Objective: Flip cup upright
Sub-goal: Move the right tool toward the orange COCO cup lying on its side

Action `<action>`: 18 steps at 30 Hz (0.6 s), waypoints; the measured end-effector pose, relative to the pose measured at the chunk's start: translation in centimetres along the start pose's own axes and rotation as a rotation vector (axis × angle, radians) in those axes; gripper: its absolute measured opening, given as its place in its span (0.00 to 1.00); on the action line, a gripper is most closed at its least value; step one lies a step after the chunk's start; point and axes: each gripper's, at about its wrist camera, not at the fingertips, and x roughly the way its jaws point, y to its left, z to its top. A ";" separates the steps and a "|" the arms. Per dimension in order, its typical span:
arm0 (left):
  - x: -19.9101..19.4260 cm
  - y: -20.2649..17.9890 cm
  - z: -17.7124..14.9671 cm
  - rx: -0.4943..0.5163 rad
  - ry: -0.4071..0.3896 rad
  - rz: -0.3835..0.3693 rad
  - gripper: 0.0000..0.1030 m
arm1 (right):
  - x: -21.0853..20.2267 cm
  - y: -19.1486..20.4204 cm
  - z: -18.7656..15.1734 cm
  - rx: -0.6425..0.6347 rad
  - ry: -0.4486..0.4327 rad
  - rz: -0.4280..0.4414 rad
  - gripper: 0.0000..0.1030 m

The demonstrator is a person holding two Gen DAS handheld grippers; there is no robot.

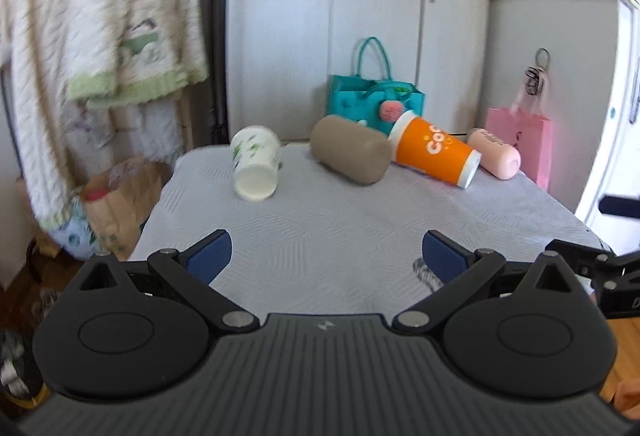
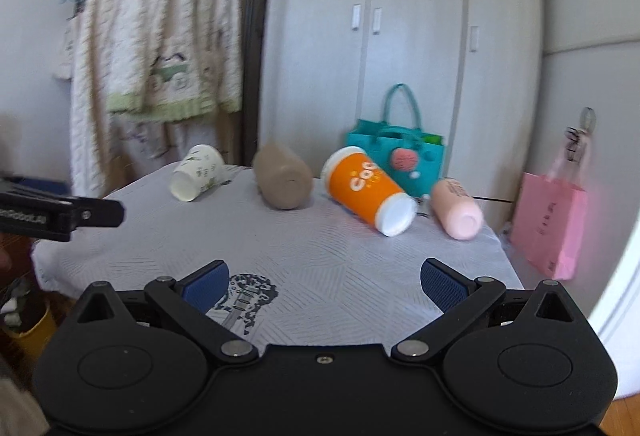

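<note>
Four cups lay on their sides across the far half of the cloth-covered bench (image 1: 360,236): a white leaf-print paper cup (image 1: 256,161), a taupe cup (image 1: 350,153), an orange cup (image 1: 434,151) and a pink cup (image 1: 496,153). Both the left gripper (image 1: 327,256) and the right gripper (image 2: 325,286) hung short of them, fingers spread wide and empty. The paper cup looked light and easily crushed, so a gentle pinch across its mid-wall seemed wisest; the smooth orange cup might slip.

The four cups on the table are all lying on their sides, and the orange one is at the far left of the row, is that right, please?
Not quite: the orange cup lies third from the left, as the right wrist view shows. The white cup is far left. All four do lie on their sides on the table.
</note>
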 end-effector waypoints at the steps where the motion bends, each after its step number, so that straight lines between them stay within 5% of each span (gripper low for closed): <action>1: 0.3 -0.1 0.6 0.005 0.002 -0.004 1.00 | 0.2 -0.3 0.7 -0.016 0.012 0.023 1.00; 8: 4.2 -0.4 5.3 -0.060 0.070 -0.123 1.00 | 2.1 -3.7 5.7 -0.011 0.085 0.260 1.00; 18: 10.2 -2.6 9.3 -0.006 0.195 -0.202 1.00 | 6.4 -5.6 9.0 -0.121 0.224 0.319 1.00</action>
